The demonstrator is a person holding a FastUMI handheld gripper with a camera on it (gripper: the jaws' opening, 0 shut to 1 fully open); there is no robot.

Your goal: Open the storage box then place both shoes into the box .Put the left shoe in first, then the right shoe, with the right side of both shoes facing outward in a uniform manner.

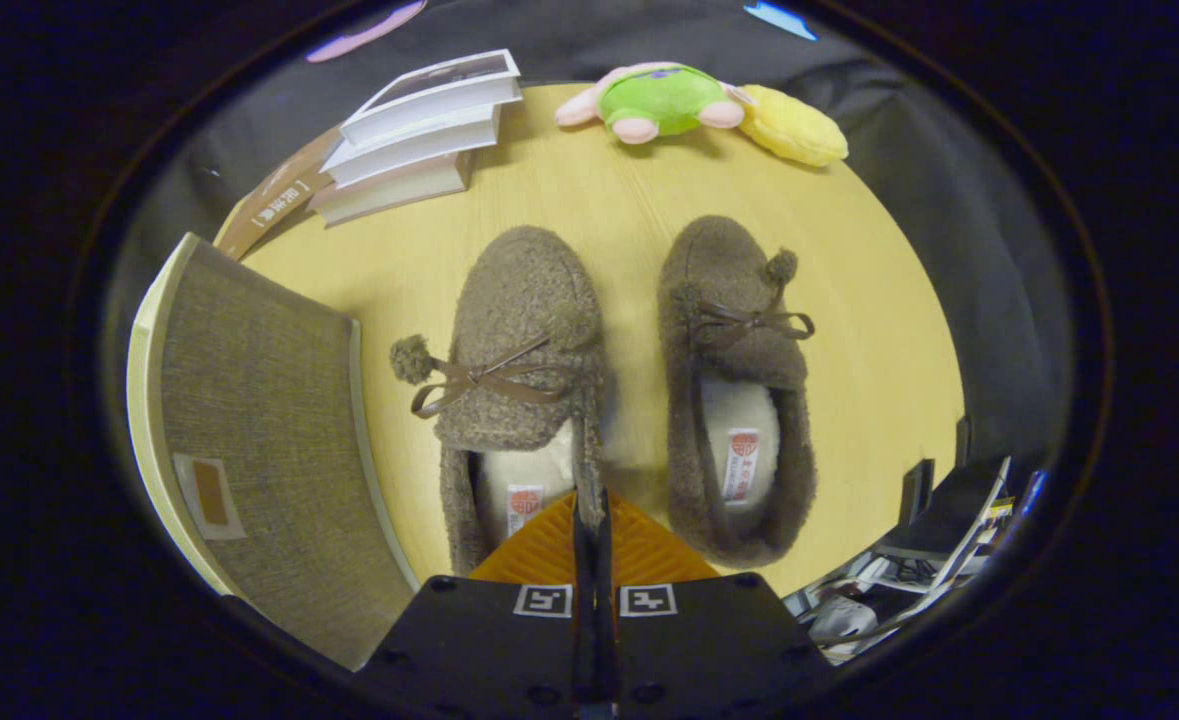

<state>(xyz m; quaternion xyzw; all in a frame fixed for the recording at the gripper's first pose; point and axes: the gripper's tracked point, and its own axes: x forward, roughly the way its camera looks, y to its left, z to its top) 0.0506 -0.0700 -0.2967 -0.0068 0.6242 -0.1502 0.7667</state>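
Pinching the inner side wall of the left slipper (521, 380), the gripper (591, 510) has its fingers pressed together on it. The right slipper (736, 390) lies just beside, untouched. The storage box (259, 440) at the table's (869, 330) left edge looks shut, so I think both slippers still wait. Books (419, 135) and plush toys (699, 105) line the far edge.

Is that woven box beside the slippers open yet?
Shut: the storage box shows its lid flat on top. Both shoes sit outside on the table.
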